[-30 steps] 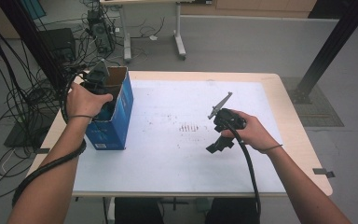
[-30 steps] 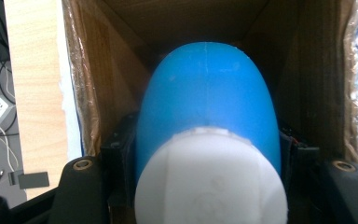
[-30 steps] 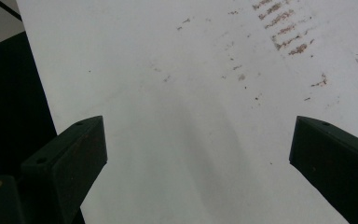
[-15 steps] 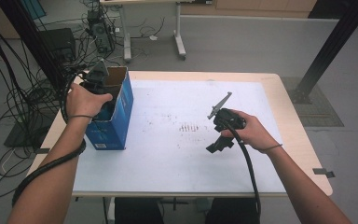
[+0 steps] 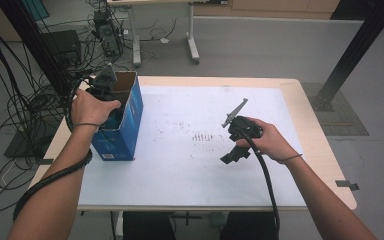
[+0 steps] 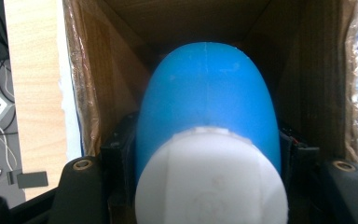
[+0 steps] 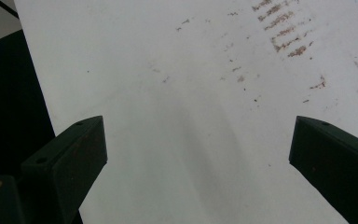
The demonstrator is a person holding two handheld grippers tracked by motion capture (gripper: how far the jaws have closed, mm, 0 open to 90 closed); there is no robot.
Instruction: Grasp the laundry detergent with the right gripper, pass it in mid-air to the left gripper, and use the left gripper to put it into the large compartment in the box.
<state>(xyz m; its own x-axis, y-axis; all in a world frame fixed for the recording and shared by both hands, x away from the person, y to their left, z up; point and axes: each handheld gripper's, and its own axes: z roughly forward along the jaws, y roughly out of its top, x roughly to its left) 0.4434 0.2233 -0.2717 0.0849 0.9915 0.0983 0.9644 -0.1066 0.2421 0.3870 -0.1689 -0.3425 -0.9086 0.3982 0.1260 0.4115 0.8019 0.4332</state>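
- Inside the open blue cardboard box at the table's left edge, the left gripper is clamped on a blue bottle with a white cap.
- Well apart, the right gripper hovers over the white table surface, jaws wide apart and holding nothing.

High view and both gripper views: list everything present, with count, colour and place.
Bottle: one, blue with white cap, inside the box, clamped by the left gripper.
Box: one, blue cardboard, open top, table's left edge.
Sheet: one, white, brown smudges, covering the table.
Table: one, light wood.
Cables: many, black, floor at left.
Left gripper: black, reaching into the box.
Right gripper: black, jaws open above the sheet.
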